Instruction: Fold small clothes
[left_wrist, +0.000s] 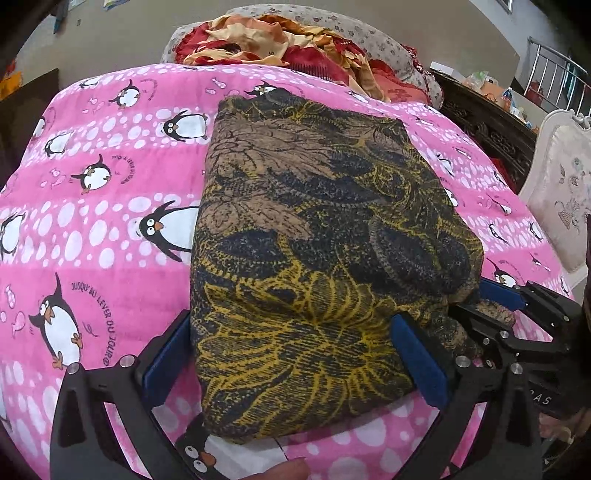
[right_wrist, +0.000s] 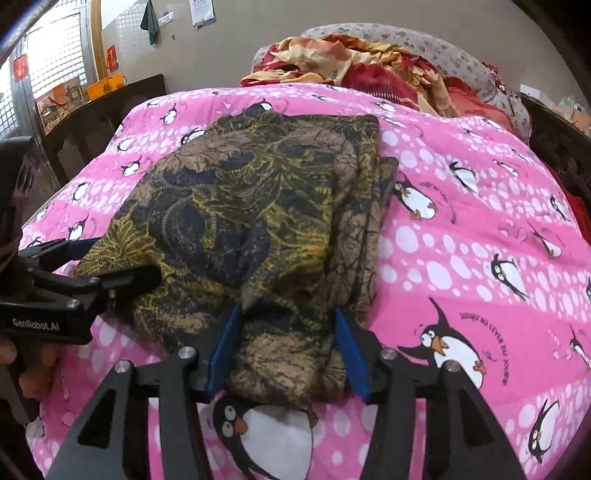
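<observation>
Both grippers are angling down at the near edge of the folded brown-and-yellow patterned garment (left_wrist: 317, 258), which is lying on the pink penguin blanket (left_wrist: 92, 258). The left gripper (left_wrist: 295, 358) is gaping wide, cloth between its pads; the right gripper (right_wrist: 288, 350) is half open, loosely straddling the garment's near right corner. Bare blanket is showing on either side of the garment

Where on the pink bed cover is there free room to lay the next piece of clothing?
Bare pink cover lies right of the folded brown garment, and more on its left. The far end is crowded with a red and orange heap. Both grippers crowd the near edge.
</observation>
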